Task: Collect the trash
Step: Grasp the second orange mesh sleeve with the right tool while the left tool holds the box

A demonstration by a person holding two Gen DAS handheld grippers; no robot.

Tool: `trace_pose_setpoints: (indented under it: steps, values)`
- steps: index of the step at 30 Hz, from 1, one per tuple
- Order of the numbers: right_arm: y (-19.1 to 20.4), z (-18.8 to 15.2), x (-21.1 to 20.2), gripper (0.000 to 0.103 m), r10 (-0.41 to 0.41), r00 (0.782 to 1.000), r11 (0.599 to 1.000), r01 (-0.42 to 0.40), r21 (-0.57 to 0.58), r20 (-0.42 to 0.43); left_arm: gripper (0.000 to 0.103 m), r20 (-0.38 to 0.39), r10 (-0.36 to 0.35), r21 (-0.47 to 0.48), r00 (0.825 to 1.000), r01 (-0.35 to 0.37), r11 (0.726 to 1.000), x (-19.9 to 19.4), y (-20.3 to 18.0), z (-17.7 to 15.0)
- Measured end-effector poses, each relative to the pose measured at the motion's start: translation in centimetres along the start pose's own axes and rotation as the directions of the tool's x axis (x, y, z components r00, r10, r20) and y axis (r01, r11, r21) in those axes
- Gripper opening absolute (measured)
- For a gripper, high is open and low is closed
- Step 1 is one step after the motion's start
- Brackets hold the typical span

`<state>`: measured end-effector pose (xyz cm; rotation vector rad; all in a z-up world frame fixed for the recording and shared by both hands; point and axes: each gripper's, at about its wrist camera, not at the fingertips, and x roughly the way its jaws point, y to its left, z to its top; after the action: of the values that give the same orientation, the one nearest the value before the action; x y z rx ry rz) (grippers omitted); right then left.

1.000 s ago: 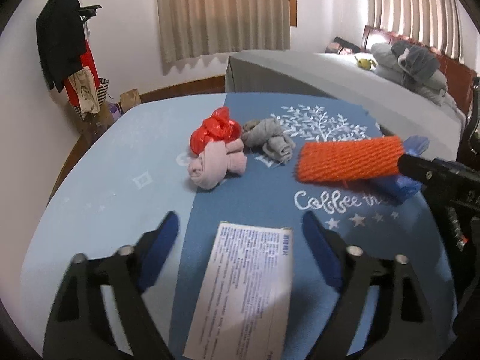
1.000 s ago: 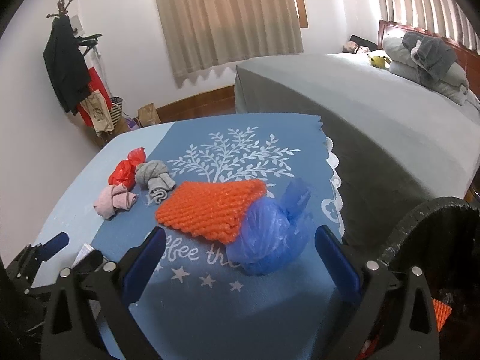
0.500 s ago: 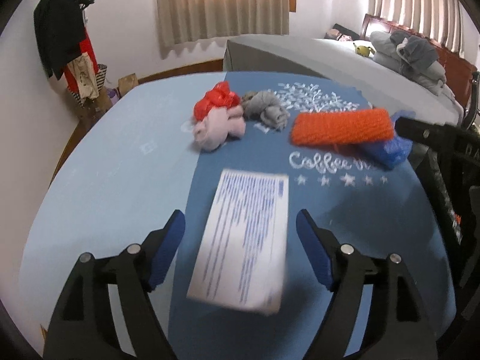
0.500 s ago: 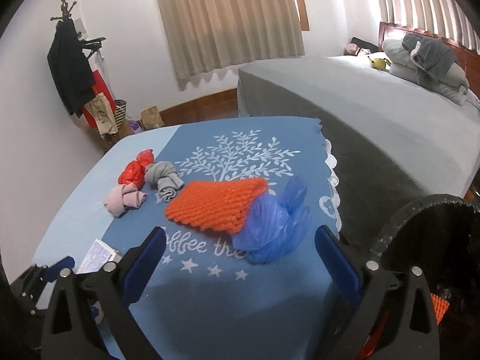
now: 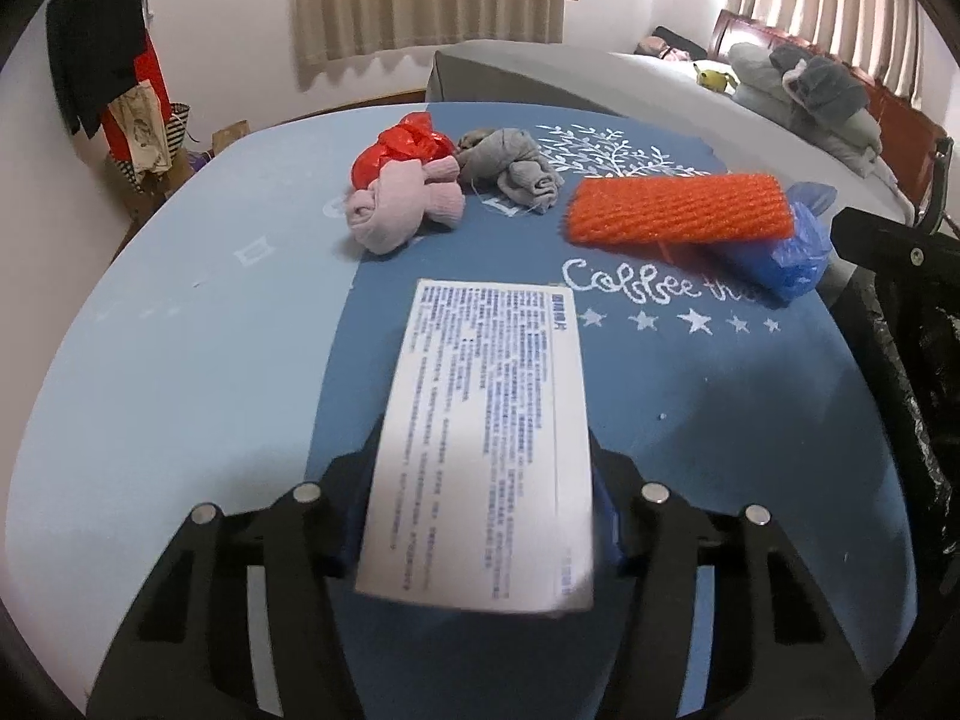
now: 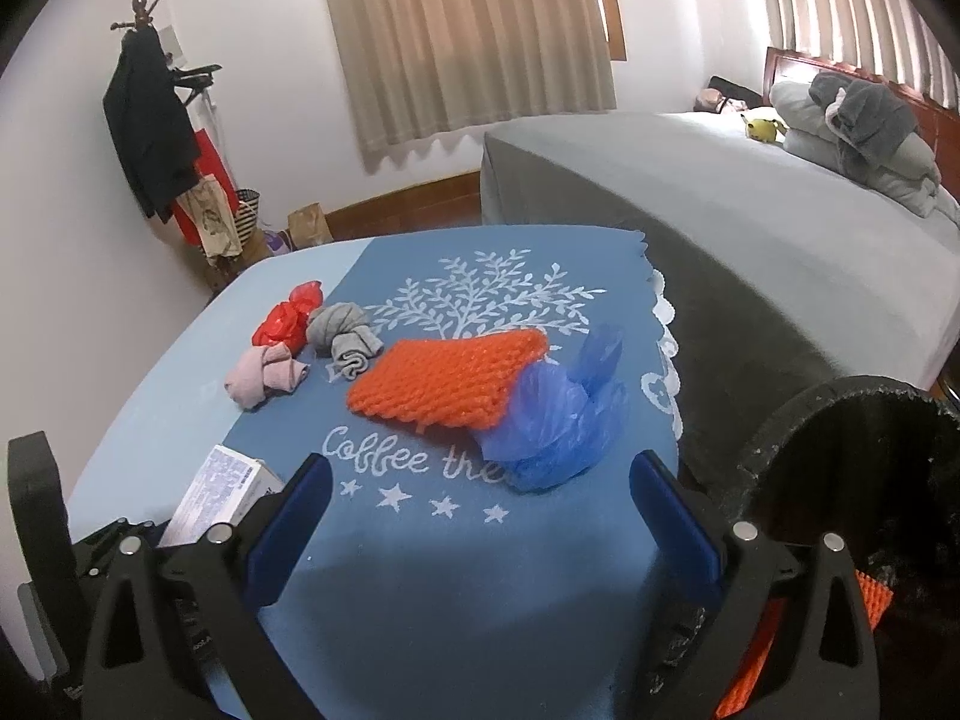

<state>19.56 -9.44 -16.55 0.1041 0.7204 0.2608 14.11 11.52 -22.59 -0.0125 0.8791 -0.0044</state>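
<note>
Legibly, "Coffee" on blue tablecloth point(image 5: 750, 396)

Right gripper hanging open over the blue tablecloth

The right gripper point(image 6: 480, 516) has its jaws spread wide above the tablecloth point(image 6: 456, 600). Orange foam net point(image 6: 447, 378) at 12 o'clock, blue plastic bag point(image 6: 558, 426) touching it at 1, white printed box point(image 6: 222, 489) at 9, black bin point(image 6: 864, 480) at 3.

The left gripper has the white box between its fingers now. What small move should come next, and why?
Probably lift the white box a little and carry it right, toward the black trash bin. The left gripper is shut on the box's two sides, so the grasp looks done. The bin stands open past the table's right edge. The right gripper is open and holds nothing.
</note>
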Motion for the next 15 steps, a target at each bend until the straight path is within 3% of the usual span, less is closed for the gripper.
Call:
trace_pose_setpoints:
  steps: [6,15]
  values:
    - [-0.1,0.7,0.7,0.095,-0.012,1.0,1.0,0.012,-0.005,0.013,0.054,0.034,0.009,-0.021,0.999,-0.008,1.0,-0.6,0.1,0.3]
    - [0.3,1.9,3.2,0.062,0.007,1.0,1.0,-0.007,-0.02,-0.001,0.054,0.072,0.051,-0.056,0.996,-0.047,0.997,-0.7,1.7,3.1]
